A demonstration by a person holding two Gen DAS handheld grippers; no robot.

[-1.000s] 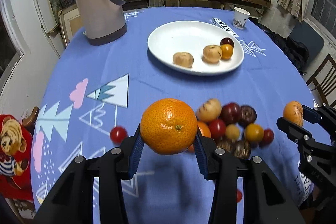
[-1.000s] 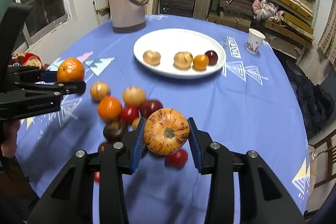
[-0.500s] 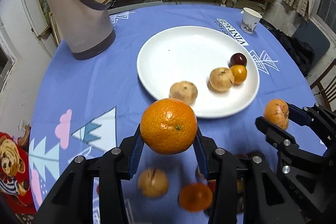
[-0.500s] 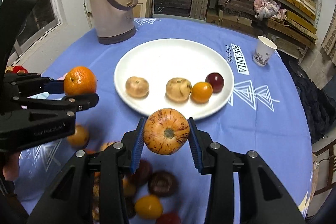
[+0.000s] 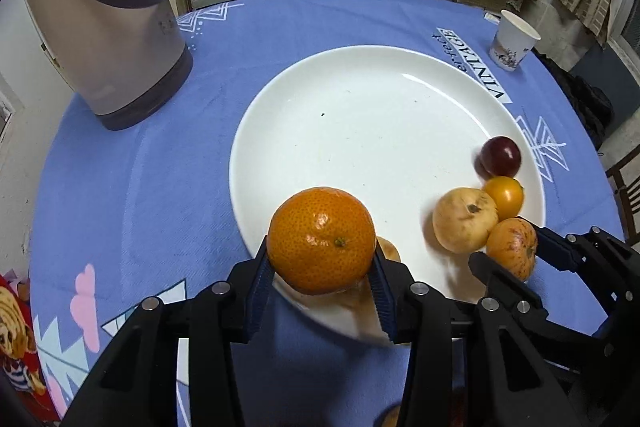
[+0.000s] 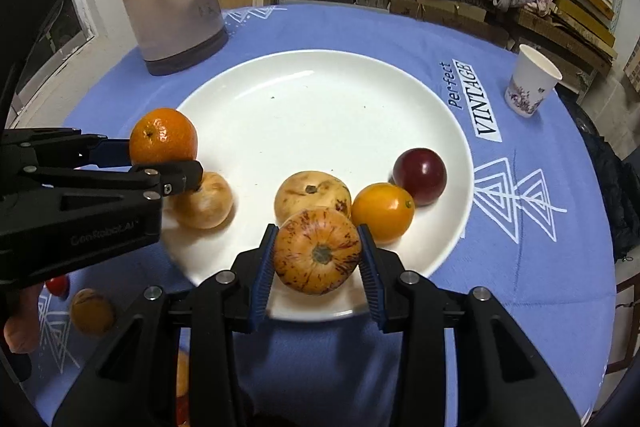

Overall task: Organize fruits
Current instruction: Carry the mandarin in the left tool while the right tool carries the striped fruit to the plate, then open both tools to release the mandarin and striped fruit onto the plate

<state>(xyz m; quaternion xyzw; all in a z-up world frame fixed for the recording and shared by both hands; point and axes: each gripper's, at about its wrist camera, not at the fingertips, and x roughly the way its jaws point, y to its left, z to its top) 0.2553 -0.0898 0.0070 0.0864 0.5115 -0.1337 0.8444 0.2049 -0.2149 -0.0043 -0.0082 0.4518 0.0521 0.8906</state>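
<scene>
My left gripper (image 5: 320,267) is shut on a round orange mandarin (image 5: 321,239) and holds it over the near left rim of the white plate (image 5: 360,115). My right gripper (image 6: 318,259) is shut on a streaked orange-brown fruit (image 6: 317,251) over the plate's near edge (image 6: 320,99). On the plate lie a tan fruit (image 6: 312,193), a small orange fruit (image 6: 382,211), a dark red fruit (image 6: 419,175) and another tan fruit (image 6: 204,201) beneath the left gripper (image 6: 180,163). The right gripper also shows in the left wrist view (image 5: 516,255).
A tall beige thermos jug (image 5: 100,39) stands left of the plate. A paper cup (image 6: 532,81) stands at the far right. Loose fruits (image 6: 92,311) lie on the blue tablecloth near its front left. Shelves of boards stand behind the table.
Both grippers have moved forward with their fruits, from over the loose fruit pile to over the plate's near rim. The plate now fills both views.
</scene>
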